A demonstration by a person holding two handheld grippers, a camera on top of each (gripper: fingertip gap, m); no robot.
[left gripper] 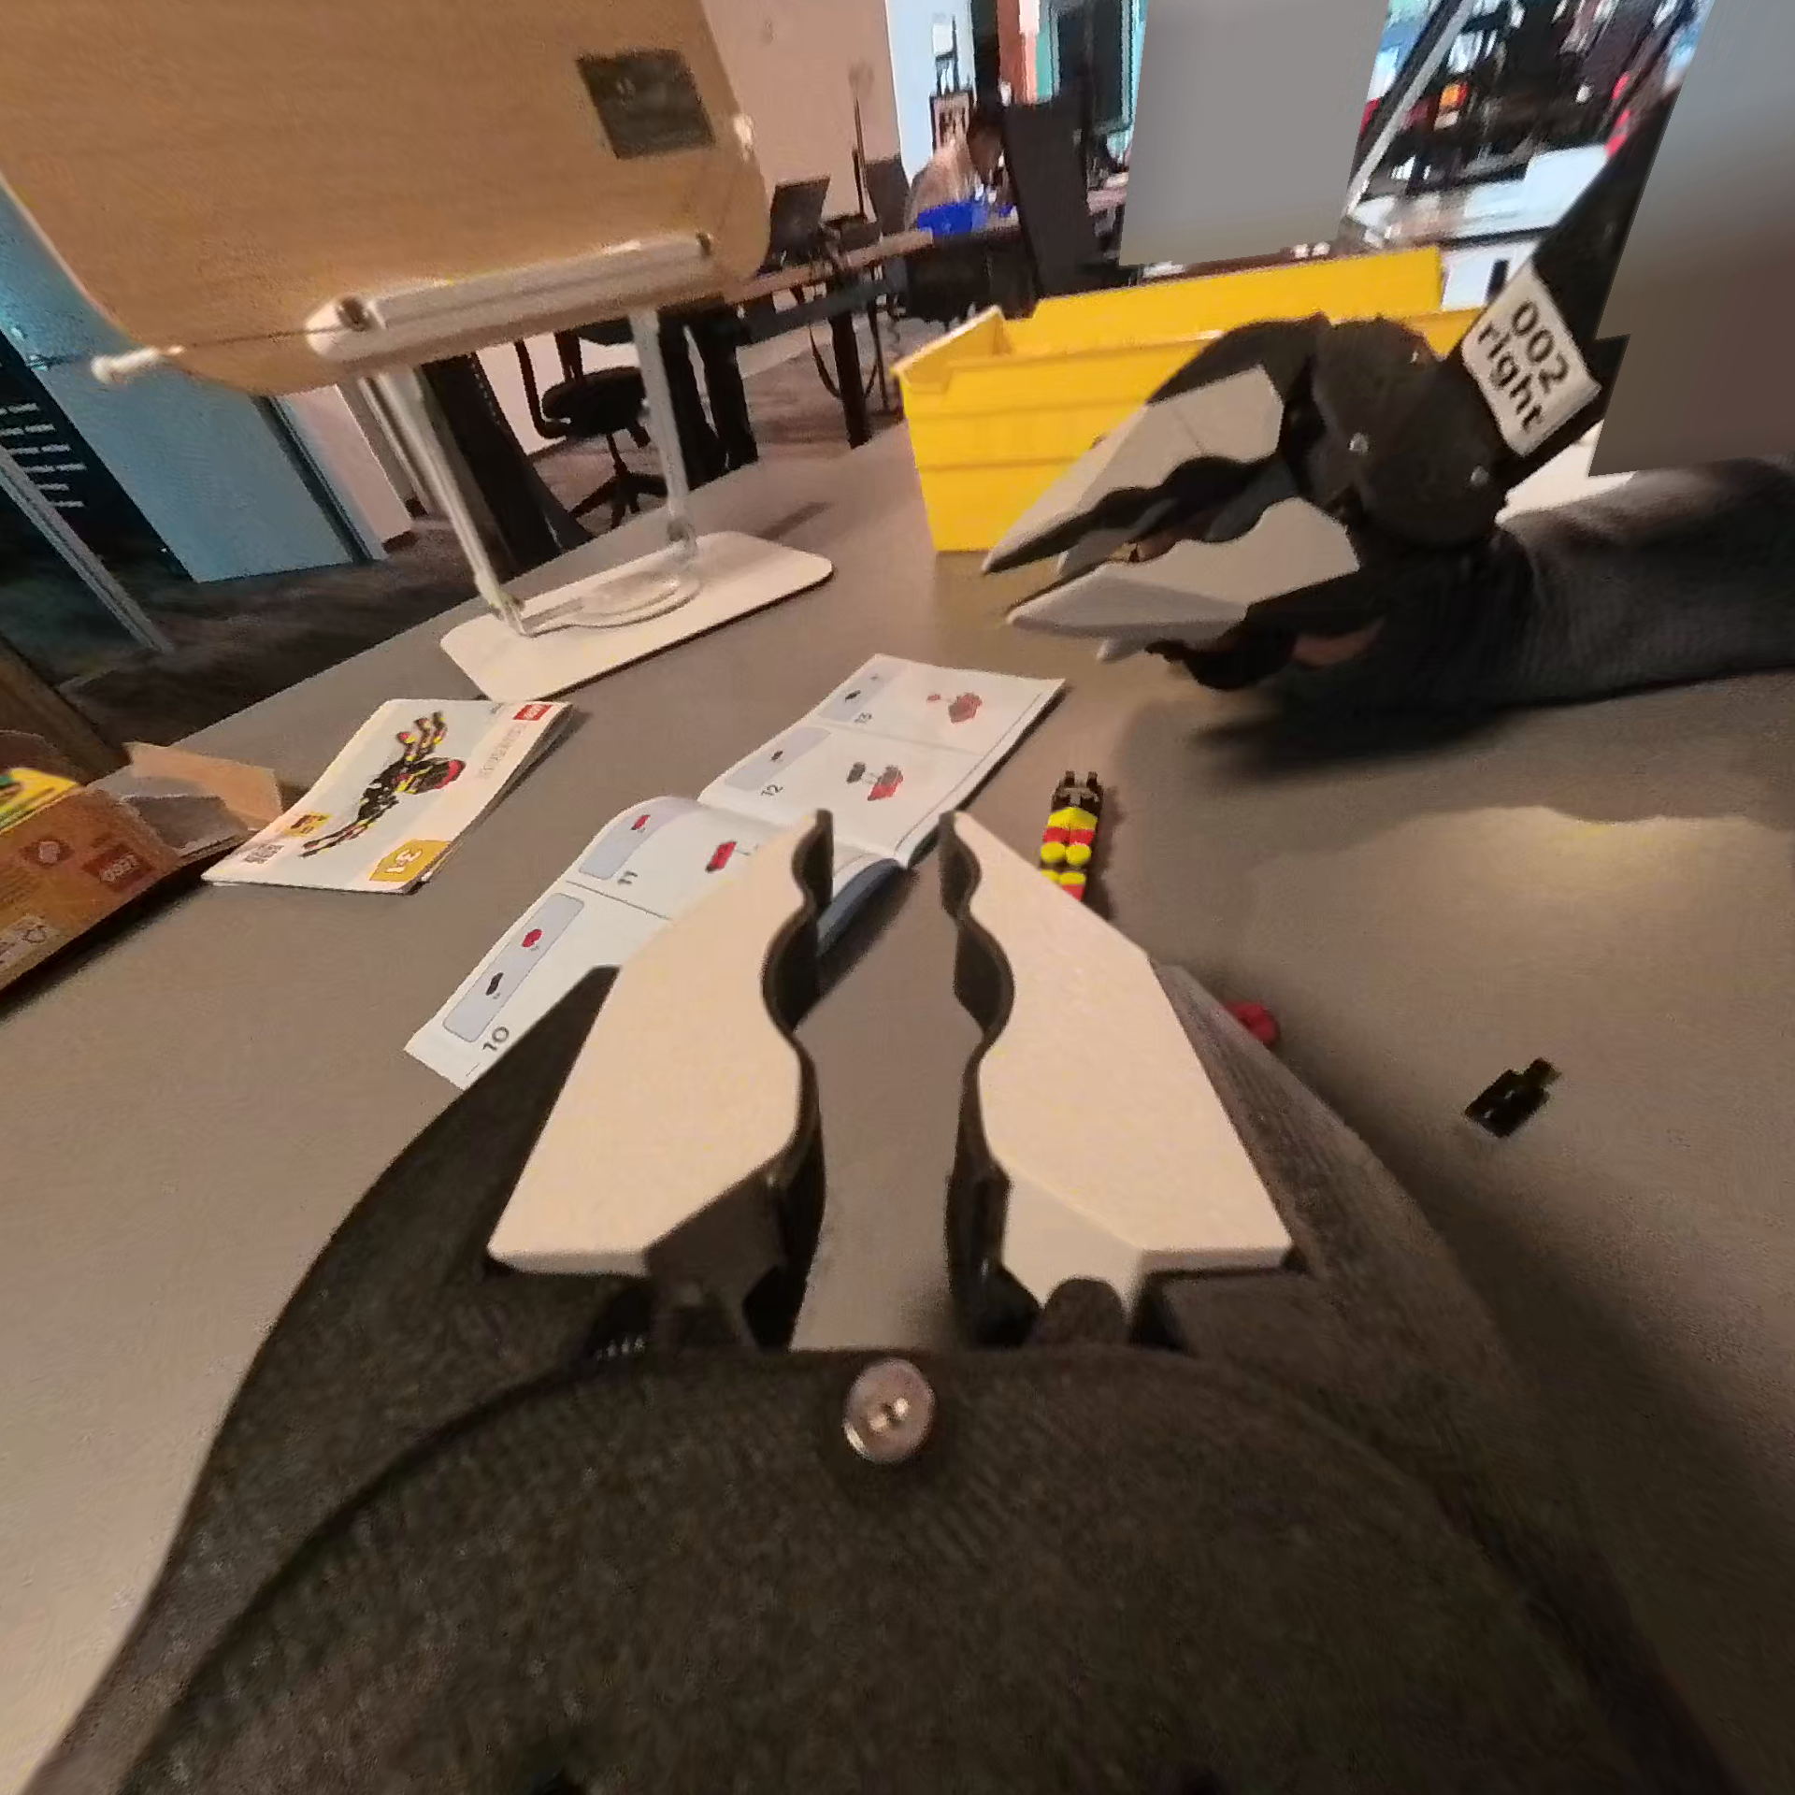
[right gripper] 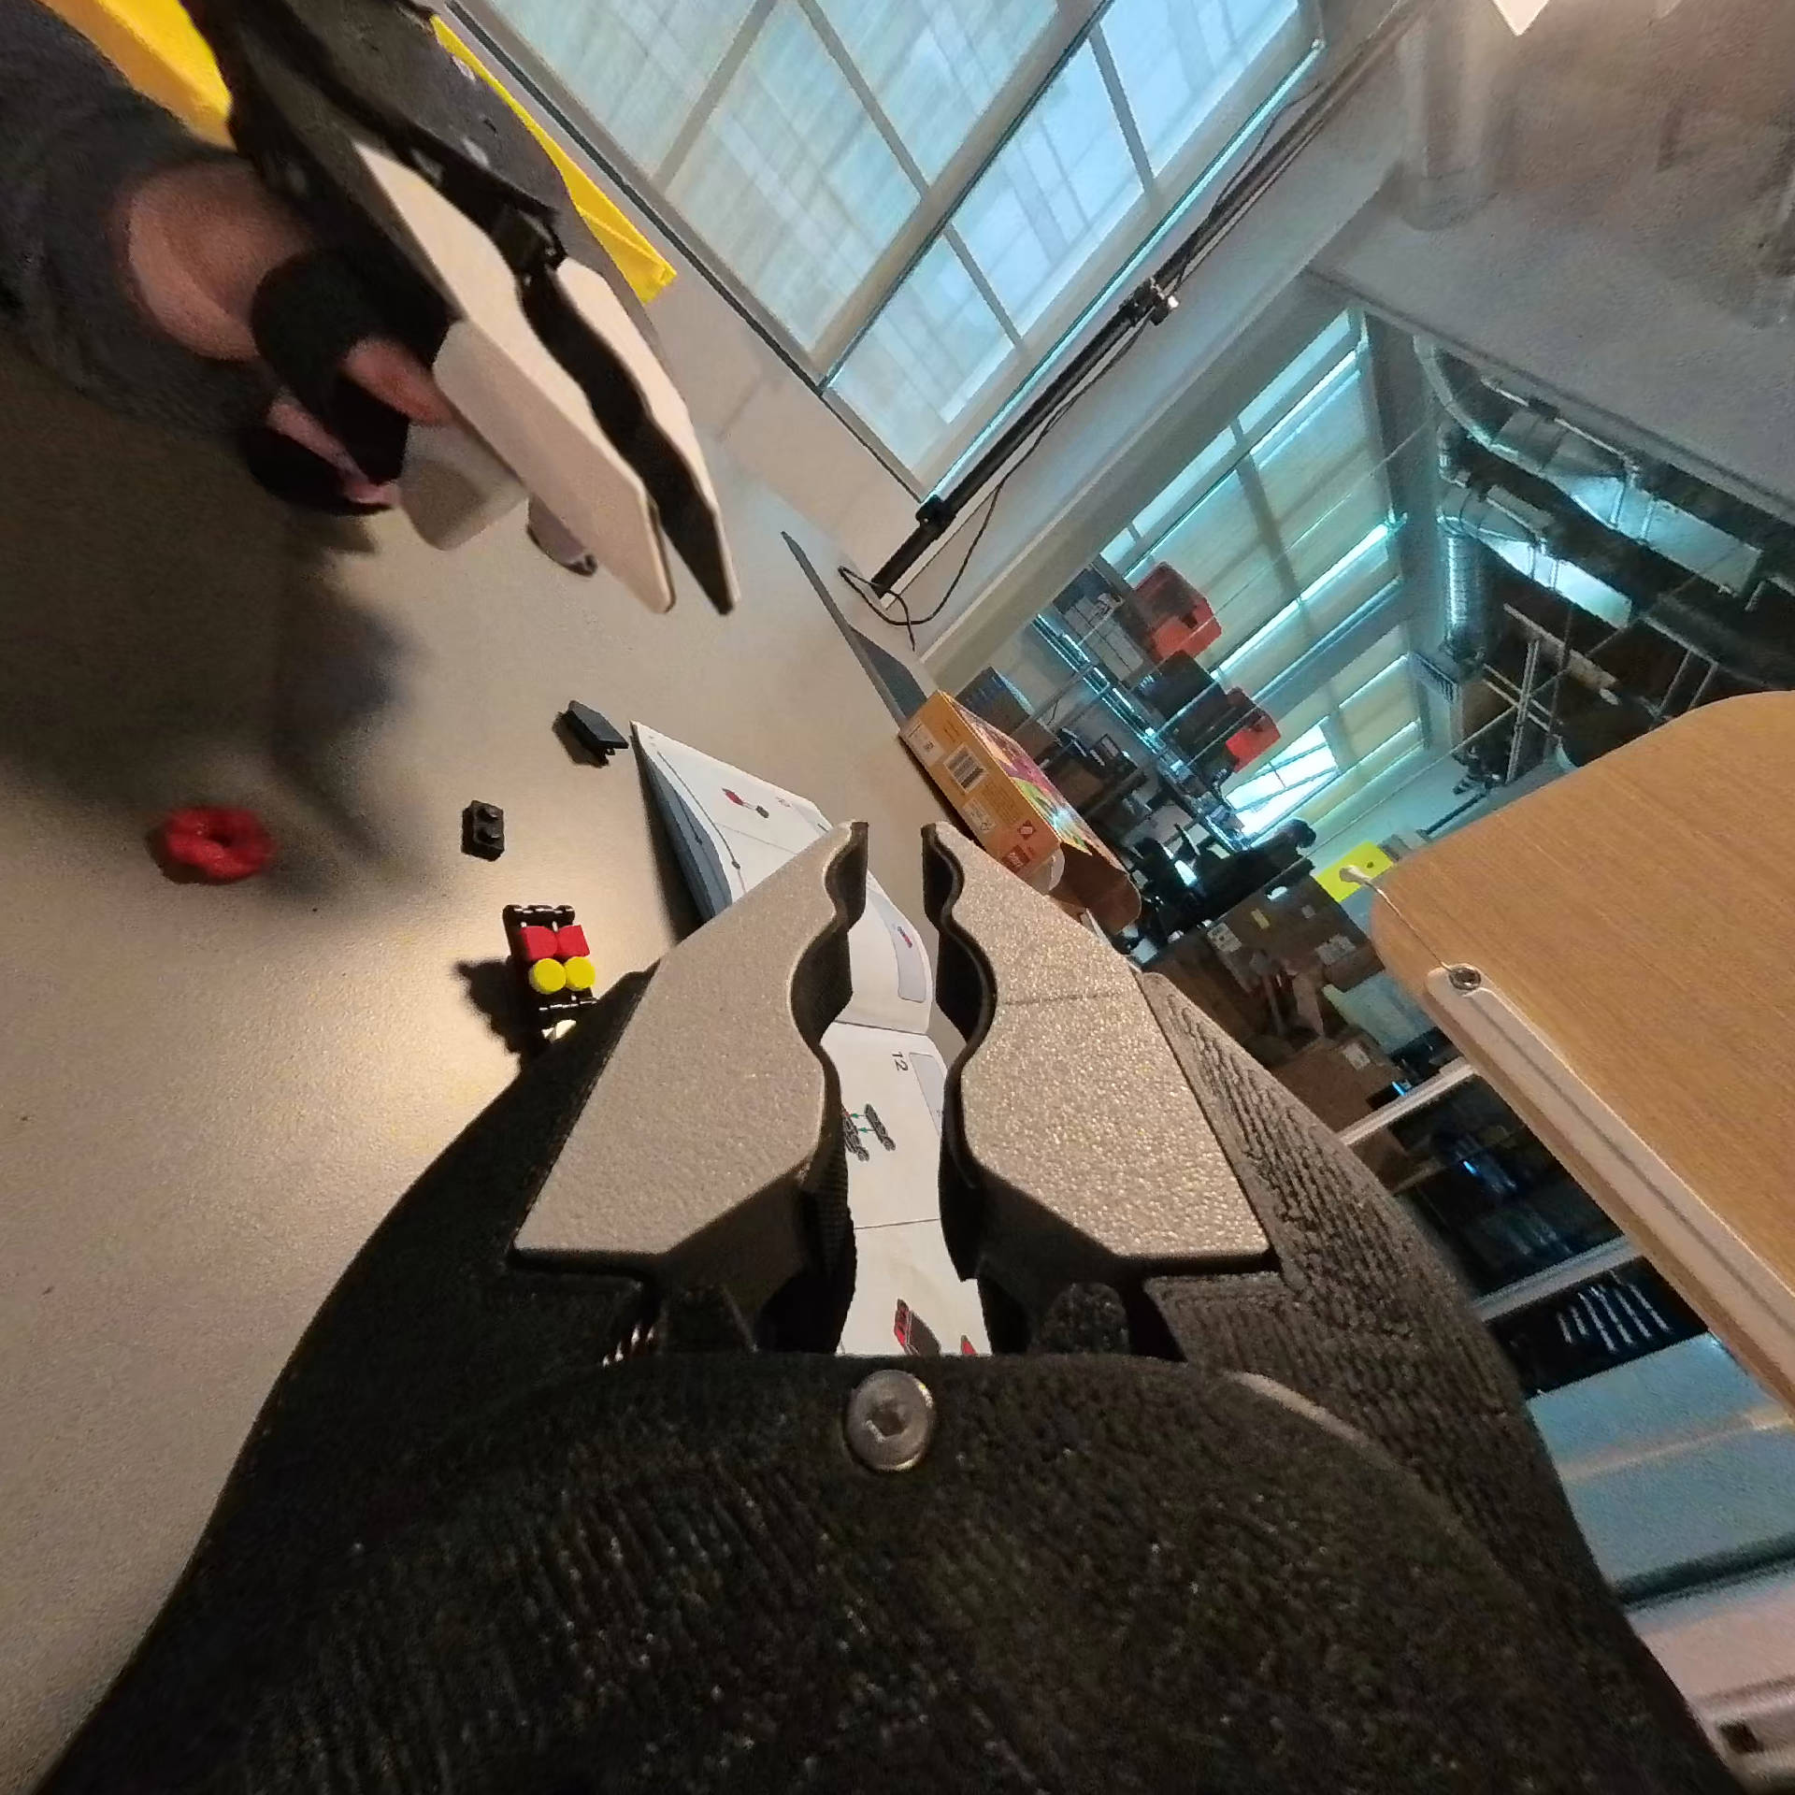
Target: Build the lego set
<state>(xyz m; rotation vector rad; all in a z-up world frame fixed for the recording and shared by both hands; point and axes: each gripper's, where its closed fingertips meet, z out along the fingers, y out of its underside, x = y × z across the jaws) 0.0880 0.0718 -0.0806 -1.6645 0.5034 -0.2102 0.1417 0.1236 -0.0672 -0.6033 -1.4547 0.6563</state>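
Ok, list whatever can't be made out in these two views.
- Open instruction booklet: its near pages are hidden behind the left gripper in the left wrist view and behind the right gripper in the right wrist view.
- Red piece: left wrist view, half hidden by the gripper body.
- Lego box: cut off by the left edge.
- Red piece: right wrist view, blurred; shape unclear.

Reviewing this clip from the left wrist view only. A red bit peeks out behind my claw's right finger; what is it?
Observer: A loose red ring-shaped piece, lying alone on the table.
Operator: I count one black piece. Any more?
Observer: Two: a small studded black piece and a flatter black piece nearer the booklet.
Operator: Is the right claw carrying anything?
Observer: No; the right claw is open, with only booklet pages showing through the gap.
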